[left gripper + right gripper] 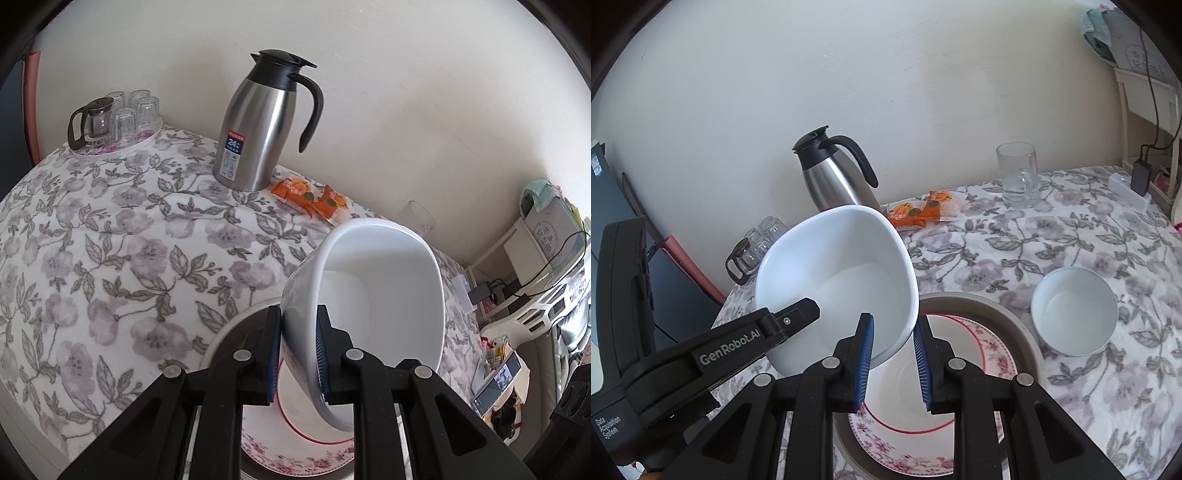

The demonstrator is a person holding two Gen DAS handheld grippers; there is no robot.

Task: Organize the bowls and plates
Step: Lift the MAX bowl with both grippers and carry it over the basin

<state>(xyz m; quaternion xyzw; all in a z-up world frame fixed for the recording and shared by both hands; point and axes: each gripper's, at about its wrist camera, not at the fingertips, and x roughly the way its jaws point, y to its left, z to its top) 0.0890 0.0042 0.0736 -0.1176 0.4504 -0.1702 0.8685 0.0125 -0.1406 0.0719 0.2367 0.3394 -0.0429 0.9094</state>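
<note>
Left wrist: our left gripper (pixel 298 354) clamps the bowl's (pixel 376 291) rim, bowl tilted ahead of the jaws, the plate (pixel 295 454) directly beneath. The flask (pixel 258 129) label reads "24".

Right wrist: our right gripper (pixel 892 363) clamps the opposite rim, plate below; the left gripper's side reads "GenRobot.AI".

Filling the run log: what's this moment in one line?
left tongs: shut on large white bowl rim | right tongs: shut on same rim | bowl: tilted above floral plate | small bowl: on tablecloth
</note>
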